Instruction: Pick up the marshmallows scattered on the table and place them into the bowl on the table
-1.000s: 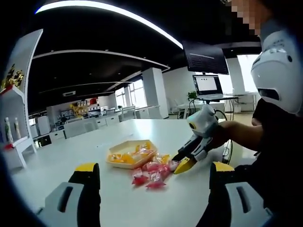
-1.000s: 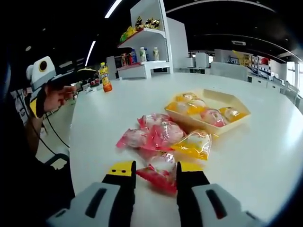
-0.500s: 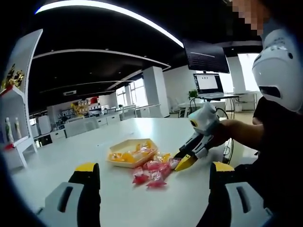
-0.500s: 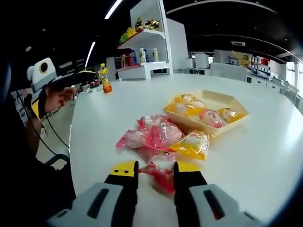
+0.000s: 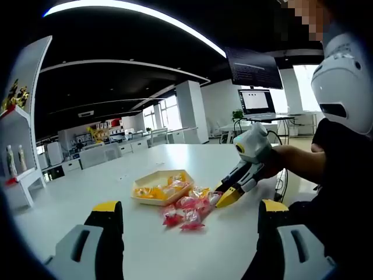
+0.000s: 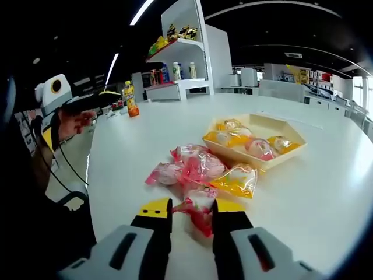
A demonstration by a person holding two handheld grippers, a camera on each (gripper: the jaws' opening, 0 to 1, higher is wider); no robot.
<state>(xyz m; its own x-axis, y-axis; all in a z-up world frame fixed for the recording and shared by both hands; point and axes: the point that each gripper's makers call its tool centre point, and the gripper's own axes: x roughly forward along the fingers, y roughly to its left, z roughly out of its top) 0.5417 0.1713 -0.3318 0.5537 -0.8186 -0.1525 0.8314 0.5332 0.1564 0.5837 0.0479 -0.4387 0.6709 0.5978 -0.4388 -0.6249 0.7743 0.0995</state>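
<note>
An orange-capped bottle stands on the white table at ten o'clock in the right gripper view. Behind it, at twelve o'clock, white shelves carry bottles and what look like yellow packets. In the left gripper view a laptop sits open on a stand at two o'clock.

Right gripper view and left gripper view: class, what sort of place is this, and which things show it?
Probably an open-plan office or showroom: a long white table, a display shelf stocked with bottles and snacks, a laptop on a stand, and rows of desks by far windows.
</note>
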